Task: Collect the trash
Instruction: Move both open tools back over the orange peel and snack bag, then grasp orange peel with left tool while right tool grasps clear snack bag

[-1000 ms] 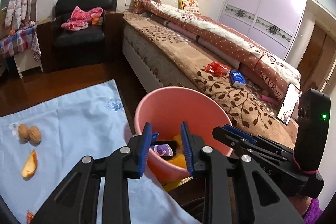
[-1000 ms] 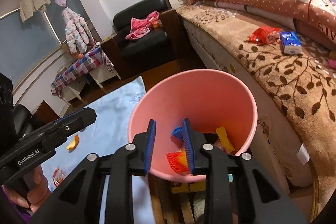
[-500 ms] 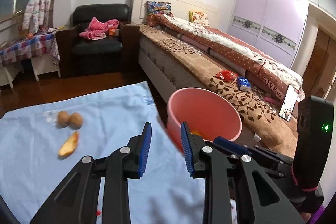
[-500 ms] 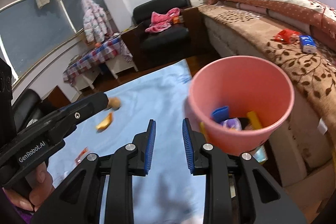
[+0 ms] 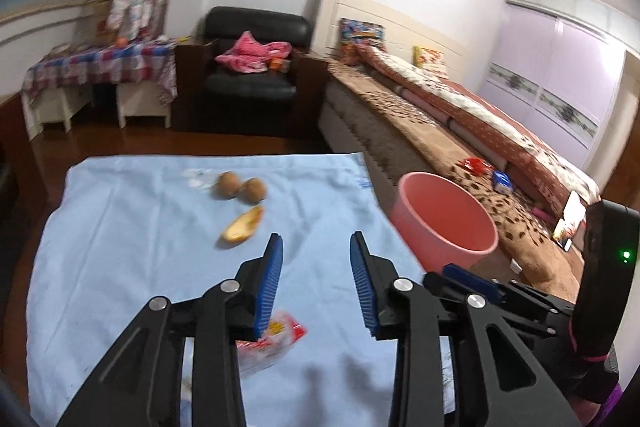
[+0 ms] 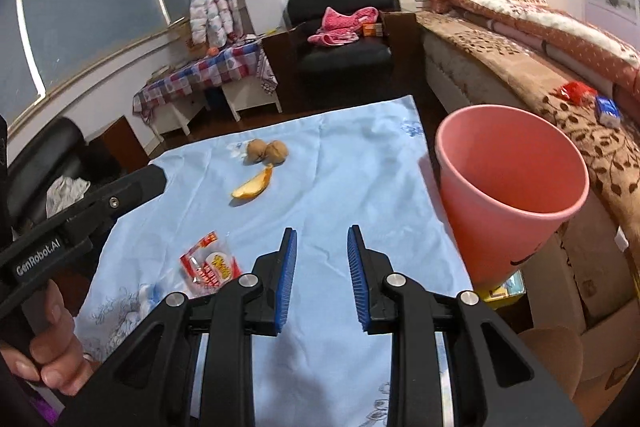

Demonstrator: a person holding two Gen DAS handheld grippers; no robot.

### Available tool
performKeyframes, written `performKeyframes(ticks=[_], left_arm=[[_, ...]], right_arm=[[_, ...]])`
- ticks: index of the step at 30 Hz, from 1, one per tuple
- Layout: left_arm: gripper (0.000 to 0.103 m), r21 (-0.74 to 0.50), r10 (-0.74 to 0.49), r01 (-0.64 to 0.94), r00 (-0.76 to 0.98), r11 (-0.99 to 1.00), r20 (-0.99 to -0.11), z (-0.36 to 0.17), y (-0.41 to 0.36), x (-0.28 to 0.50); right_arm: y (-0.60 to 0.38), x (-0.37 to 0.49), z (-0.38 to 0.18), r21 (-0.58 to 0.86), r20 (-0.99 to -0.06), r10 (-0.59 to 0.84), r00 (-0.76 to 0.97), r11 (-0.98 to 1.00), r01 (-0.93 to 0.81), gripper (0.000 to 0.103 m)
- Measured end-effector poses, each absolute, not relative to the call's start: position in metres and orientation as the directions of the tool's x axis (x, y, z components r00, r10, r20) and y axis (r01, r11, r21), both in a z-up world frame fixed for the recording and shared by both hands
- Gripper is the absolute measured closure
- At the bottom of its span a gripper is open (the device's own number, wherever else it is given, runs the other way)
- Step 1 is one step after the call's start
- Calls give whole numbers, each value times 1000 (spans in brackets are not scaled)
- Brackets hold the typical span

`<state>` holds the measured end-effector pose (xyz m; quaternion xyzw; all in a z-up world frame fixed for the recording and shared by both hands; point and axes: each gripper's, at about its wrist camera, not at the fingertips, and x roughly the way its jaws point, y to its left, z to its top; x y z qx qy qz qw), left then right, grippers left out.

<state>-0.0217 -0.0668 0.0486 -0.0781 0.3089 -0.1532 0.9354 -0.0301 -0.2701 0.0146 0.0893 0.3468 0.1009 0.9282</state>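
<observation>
A pink bin (image 5: 444, 219) (image 6: 508, 187) stands at the right edge of a light blue cloth (image 5: 160, 251) (image 6: 344, 171). On the cloth lie two walnuts (image 5: 242, 186) (image 6: 267, 151), an orange peel (image 5: 243, 225) (image 6: 253, 187) and a red-and-white wrapper (image 5: 276, 337) (image 6: 208, 265). My left gripper (image 5: 316, 247) is open and empty above the cloth, with the wrapper just below its left finger. My right gripper (image 6: 322, 241) is open and empty, right of the wrapper and left of the bin.
A bed (image 5: 460, 131) with a red packet (image 6: 576, 91) and a blue packet (image 6: 607, 111) runs along the right. A black armchair (image 5: 252, 79) and a checked-cloth table (image 5: 100, 71) stand behind. A cardboard box (image 6: 580, 267) sits beside the bin.
Both grippers have swung left and back from over the pink bin to above the blue cloth. The wrapper has come into view. Both stay open and empty.
</observation>
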Motion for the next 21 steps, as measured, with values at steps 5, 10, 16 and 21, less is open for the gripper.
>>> performKeyframes(ticks=[5, 10, 16, 21], left_arm=[[68, -258, -275, 147, 768, 955, -579, 37, -30, -23], [68, -262, -226, 75, 761, 962, -609, 25, 0, -14], [69, -268, -224, 52, 714, 962, -663, 7, 18, 18], [69, -254, -278, 135, 663, 958, -696, 0, -1, 60]], right_arm=[[-253, -28, 11, 198, -615, 275, 739, 961, -193, 76], [-248, -11, 1, 231, -634, 320, 704, 947, -222, 76], [-236, 13, -6, 180, -633, 295, 716, 955, -234, 76], [-233, 39, -12, 175, -651, 299, 698, 954, -245, 76]])
